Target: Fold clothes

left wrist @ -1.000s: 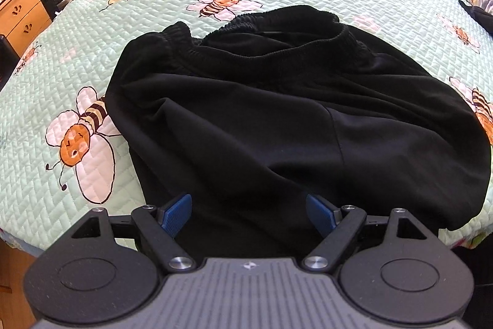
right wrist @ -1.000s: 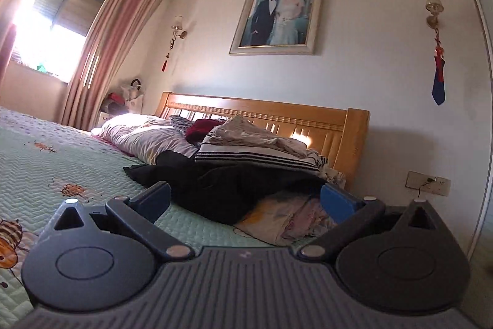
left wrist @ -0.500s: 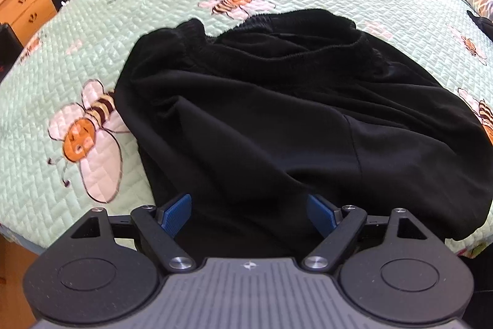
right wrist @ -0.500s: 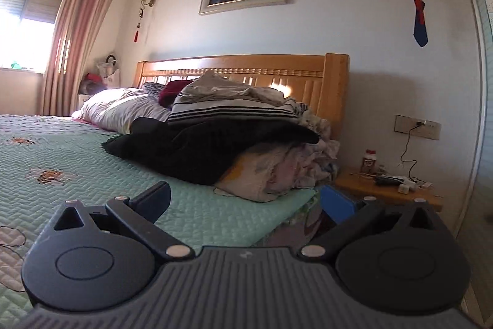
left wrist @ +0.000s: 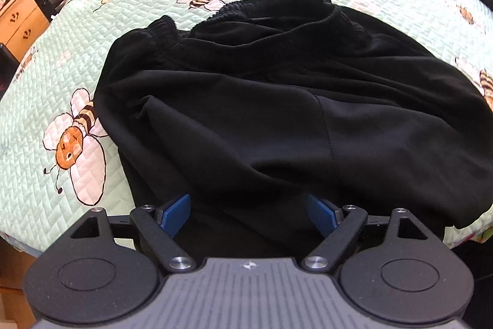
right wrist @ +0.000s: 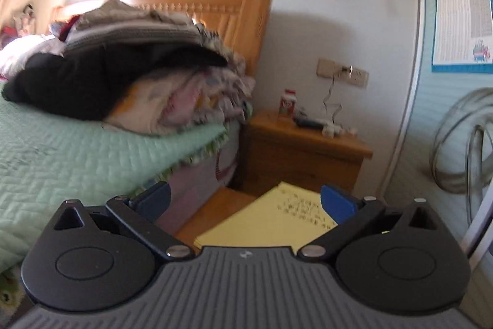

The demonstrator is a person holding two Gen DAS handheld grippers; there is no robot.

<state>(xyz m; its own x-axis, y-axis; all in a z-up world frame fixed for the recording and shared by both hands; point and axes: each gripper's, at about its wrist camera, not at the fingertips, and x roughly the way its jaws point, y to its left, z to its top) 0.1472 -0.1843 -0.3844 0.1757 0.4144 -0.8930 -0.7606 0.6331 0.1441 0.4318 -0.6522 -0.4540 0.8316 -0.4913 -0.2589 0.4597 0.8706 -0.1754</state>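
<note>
Lining up the first grab on the black shorts (left wrist: 277,113)

Left gripper (left wrist: 249,213) hangs wide and empty over the hem at the bed's (left wrist: 61,57) near edge; right gripper (right wrist: 246,202), also wide (empty), points off the bed, so next comes closing on fabric.

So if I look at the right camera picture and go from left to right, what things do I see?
Pile of clothes on the bed → wooden headboard → bedside table → wall socket → poster and, below it, fan.
</note>
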